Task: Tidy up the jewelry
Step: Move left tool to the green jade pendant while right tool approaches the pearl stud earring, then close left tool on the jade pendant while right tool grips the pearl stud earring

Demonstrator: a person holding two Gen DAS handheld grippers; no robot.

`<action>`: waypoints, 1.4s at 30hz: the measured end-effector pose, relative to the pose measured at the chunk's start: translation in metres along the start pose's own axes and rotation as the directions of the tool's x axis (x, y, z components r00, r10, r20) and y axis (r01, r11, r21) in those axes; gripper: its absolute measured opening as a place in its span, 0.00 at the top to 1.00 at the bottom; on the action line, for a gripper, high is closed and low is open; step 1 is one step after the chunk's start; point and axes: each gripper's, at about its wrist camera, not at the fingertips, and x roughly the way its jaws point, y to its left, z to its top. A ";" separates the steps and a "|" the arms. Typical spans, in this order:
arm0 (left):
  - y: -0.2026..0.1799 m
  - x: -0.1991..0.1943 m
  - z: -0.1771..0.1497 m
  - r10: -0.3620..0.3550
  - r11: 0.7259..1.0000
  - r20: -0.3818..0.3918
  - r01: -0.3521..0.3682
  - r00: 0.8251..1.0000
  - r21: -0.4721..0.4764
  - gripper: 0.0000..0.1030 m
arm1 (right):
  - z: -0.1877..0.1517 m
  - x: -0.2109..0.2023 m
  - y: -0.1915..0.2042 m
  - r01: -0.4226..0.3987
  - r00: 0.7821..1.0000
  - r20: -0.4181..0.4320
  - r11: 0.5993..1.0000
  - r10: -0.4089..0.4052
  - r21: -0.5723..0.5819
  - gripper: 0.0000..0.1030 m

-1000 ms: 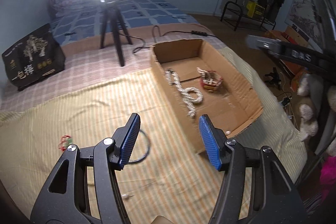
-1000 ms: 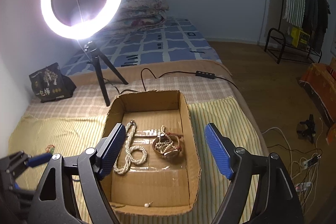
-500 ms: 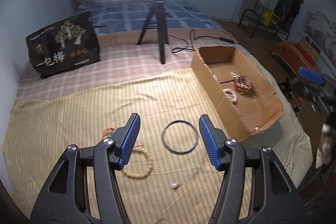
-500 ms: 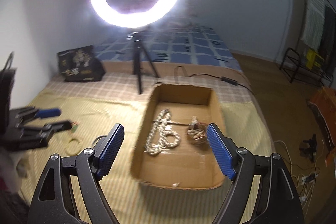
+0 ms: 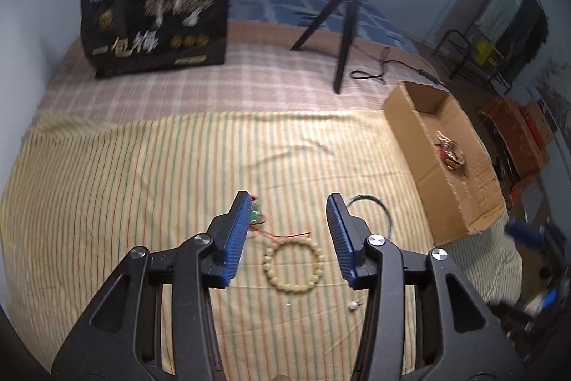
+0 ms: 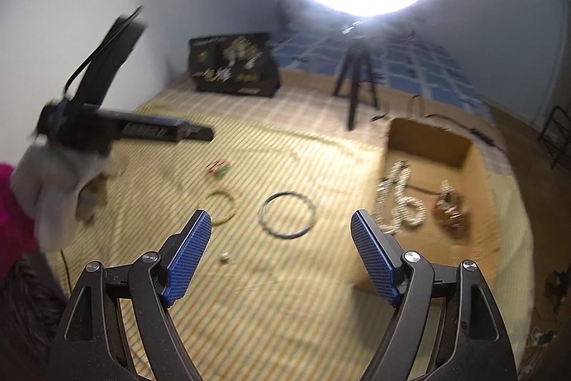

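While spread wide, both fingers (image 5: 238,234) hold nothing

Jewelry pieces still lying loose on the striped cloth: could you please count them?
4: cream bead bracelet between the left jaws, black hoop beside it, green-and-red string piece behind, tiny pearl nearest. Others may be hidden.

Two bracelets (image 5: 293,265), one box (image 5: 460,202)
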 end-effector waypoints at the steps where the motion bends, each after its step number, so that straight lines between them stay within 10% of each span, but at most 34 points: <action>1: 0.005 0.004 0.000 0.000 1.000 -0.011 -0.001 1.000 -0.015 0.57 | -0.001 0.004 0.004 -0.007 1.000 -0.010 1.000 0.007 -0.009 0.22; 12: 0.025 0.047 -0.004 0.004 0.998 -0.120 -0.012 0.993 -0.065 0.68 | -0.018 0.042 0.032 -0.107 0.985 -0.143 0.992 0.097 -0.064 0.23; 42: 0.024 0.099 -0.010 0.094 0.995 -0.196 -0.097 0.976 -0.006 0.84 | -0.041 0.120 0.050 -0.170 0.932 -0.340 0.979 0.124 -0.111 0.73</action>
